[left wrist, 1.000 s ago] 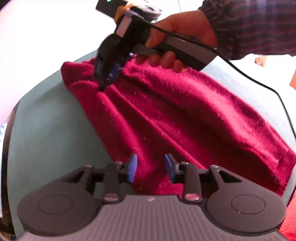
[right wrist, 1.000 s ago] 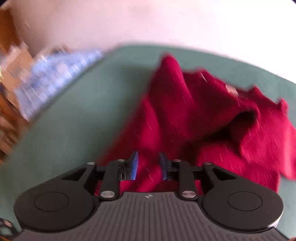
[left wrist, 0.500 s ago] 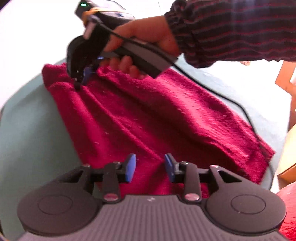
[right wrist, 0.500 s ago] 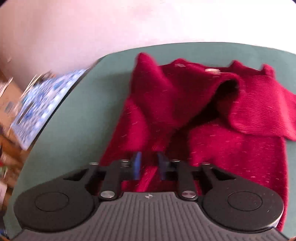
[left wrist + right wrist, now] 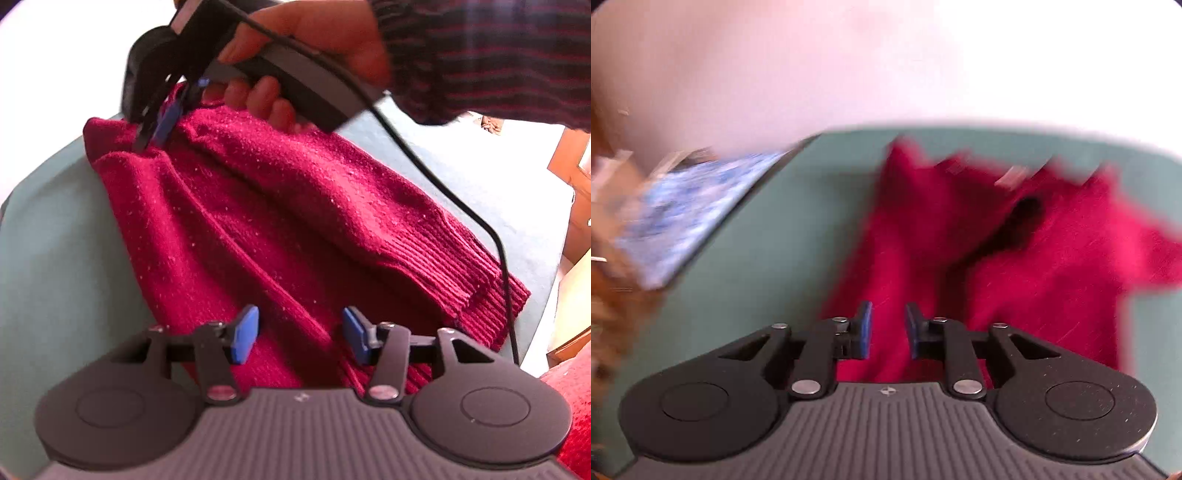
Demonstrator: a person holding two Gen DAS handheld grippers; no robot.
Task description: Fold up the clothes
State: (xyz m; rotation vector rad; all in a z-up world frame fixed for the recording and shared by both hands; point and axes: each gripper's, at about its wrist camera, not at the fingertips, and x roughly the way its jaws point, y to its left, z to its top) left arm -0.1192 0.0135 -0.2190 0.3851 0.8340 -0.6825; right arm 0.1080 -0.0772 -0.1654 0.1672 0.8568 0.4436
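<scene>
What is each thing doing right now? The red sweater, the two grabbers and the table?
Red sweater: lying rumpled on the table, partly folded over itself.
Left gripper: jaws opening, above the sweater, gripping nothing.
Right gripper: jaws opening, sweater beneath, pads apart.
Green table: partly covered by the sweater.

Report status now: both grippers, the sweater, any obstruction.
Left gripper opening, empty above red sweater. Right gripper opening, no pinch on fabric. Sweater rumpled on green table. Cable trails across its hem.
</scene>
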